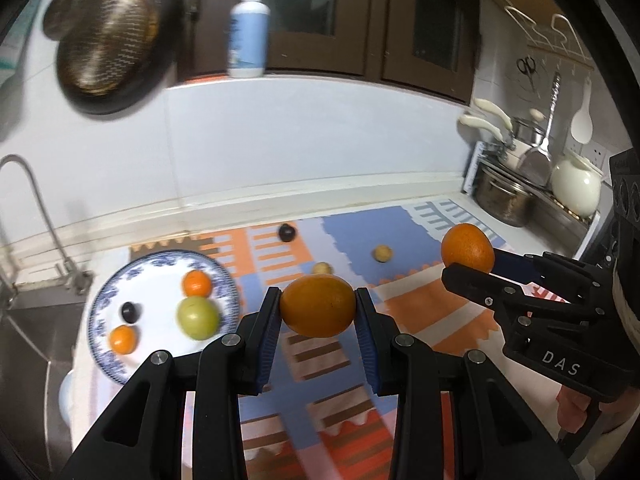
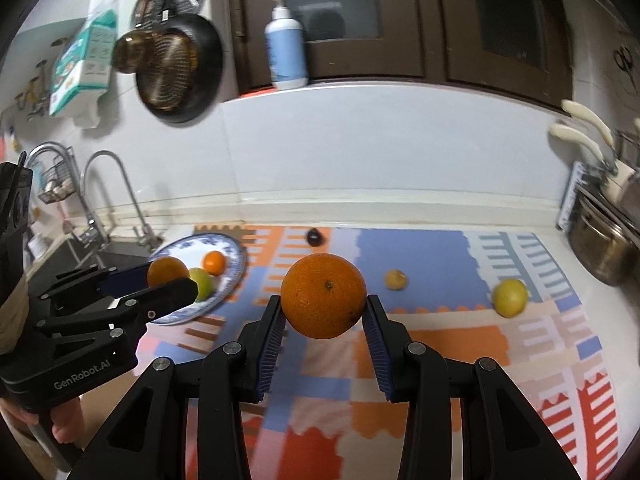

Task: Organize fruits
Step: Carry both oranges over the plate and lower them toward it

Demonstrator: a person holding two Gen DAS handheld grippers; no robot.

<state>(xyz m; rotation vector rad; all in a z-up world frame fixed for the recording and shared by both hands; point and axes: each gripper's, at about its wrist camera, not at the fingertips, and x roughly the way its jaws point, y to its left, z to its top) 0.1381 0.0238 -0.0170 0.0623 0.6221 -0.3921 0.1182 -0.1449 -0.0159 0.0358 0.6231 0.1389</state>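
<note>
My left gripper (image 1: 318,308) is shut on an orange (image 1: 317,306), held above the patterned mat (image 1: 420,312). To its right, my right gripper (image 1: 468,262) is shut on a second orange (image 1: 466,248), also in the air. In the right wrist view that orange (image 2: 323,295) sits between the blue pads of the right gripper (image 2: 324,312), and the left gripper (image 2: 170,280) with its orange (image 2: 166,272) hangs at the left. A blue-and-white plate (image 1: 108,340) at the left holds two small oranges (image 1: 197,283), a green fruit (image 1: 198,317) and a dark fruit (image 1: 129,312).
Loose on the mat lie a dark fruit (image 1: 287,233), two small tan fruits (image 1: 383,253) and a yellow-green fruit (image 2: 509,297). A sink with a faucet (image 1: 28,200) lies left of the plate. Pots (image 1: 504,196) and a white kettle (image 1: 576,186) stand at the right. A pan (image 1: 108,44) hangs on the wall.
</note>
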